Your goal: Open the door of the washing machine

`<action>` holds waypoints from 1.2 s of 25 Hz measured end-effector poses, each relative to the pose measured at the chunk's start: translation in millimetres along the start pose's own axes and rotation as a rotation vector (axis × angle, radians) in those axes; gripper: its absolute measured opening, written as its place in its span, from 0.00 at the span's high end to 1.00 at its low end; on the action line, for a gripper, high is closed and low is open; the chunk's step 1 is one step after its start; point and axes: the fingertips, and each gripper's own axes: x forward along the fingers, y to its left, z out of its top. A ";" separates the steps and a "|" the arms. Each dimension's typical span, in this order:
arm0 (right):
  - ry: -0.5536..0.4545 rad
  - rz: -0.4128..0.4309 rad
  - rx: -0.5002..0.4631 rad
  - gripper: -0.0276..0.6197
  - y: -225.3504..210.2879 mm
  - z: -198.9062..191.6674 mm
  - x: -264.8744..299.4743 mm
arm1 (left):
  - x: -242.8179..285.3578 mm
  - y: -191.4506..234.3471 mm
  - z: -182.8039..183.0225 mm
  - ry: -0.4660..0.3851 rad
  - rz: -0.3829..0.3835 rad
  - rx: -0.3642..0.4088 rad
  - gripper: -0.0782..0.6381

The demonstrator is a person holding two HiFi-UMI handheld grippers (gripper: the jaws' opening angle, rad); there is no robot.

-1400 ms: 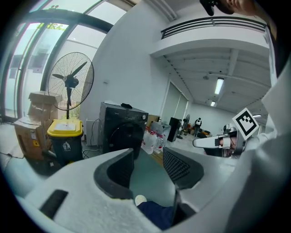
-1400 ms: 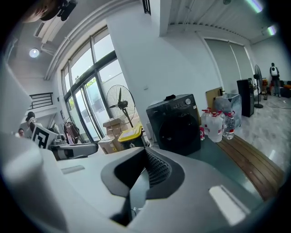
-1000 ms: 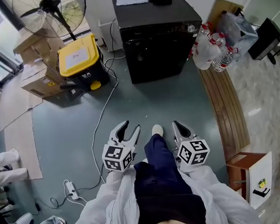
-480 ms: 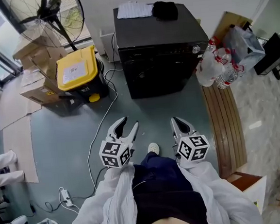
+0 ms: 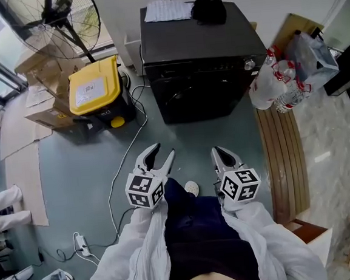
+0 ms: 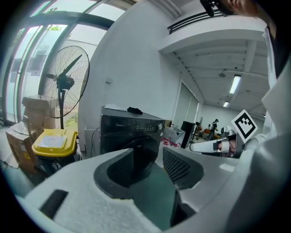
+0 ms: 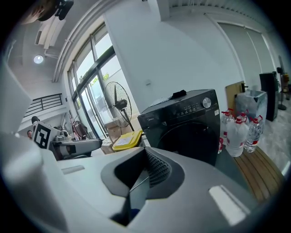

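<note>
Your left gripper (image 5: 158,155) gapes empty, and your right gripper (image 5: 221,155) is all but closed on nothing. The washing machine (image 5: 200,42) stands ahead of both, well apart. Its door (image 5: 189,98) looks rigid and hinged, so hook its rim and expect the latch to resist.
</note>
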 end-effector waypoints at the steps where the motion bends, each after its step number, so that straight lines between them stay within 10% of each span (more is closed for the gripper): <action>1: 0.008 0.001 0.007 0.94 -1.5 -2.8 1.7 | 1.0 -0.5 -3.8 0.011 0.001 -0.006 0.62; 15: 0.118 -0.011 0.063 0.94 -17.5 -13.0 67.5 | 54.5 50.9 -20.2 0.104 0.007 -0.069 0.62; 30: 0.174 -0.159 0.176 0.94 -76.2 17.7 199.7 | 215.7 156.7 -45.0 0.322 -0.121 0.032 0.64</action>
